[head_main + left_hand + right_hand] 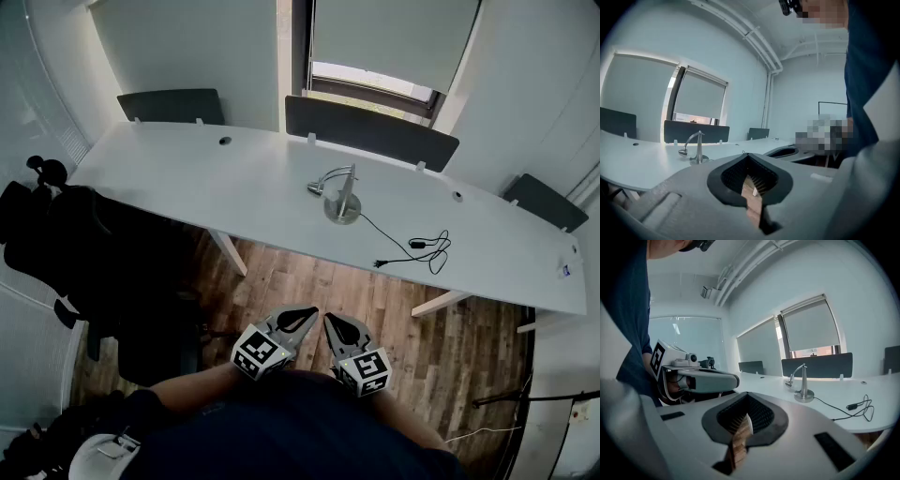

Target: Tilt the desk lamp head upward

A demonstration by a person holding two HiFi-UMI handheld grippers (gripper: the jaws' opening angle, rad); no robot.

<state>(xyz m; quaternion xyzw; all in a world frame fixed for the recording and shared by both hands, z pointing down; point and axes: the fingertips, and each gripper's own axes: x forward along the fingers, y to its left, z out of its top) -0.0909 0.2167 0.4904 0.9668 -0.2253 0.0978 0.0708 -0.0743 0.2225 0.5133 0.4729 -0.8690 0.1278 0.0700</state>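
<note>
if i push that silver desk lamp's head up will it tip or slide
The silver metal desk lamp probably stays put: its round base looks wide and solid. On the smooth white desk it may slide. Its thin curved neck likely flexes.

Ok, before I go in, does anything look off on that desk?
Nothing is spilled or broken. The desk lamp stands upright, its head drooping down. The only oddity is that its cord lies loosely tangled on the desk, with the plug end apparently lying free.

Head view looks steeply down from above; both gripper views face forward, low; all share distant desk lamp.
</note>
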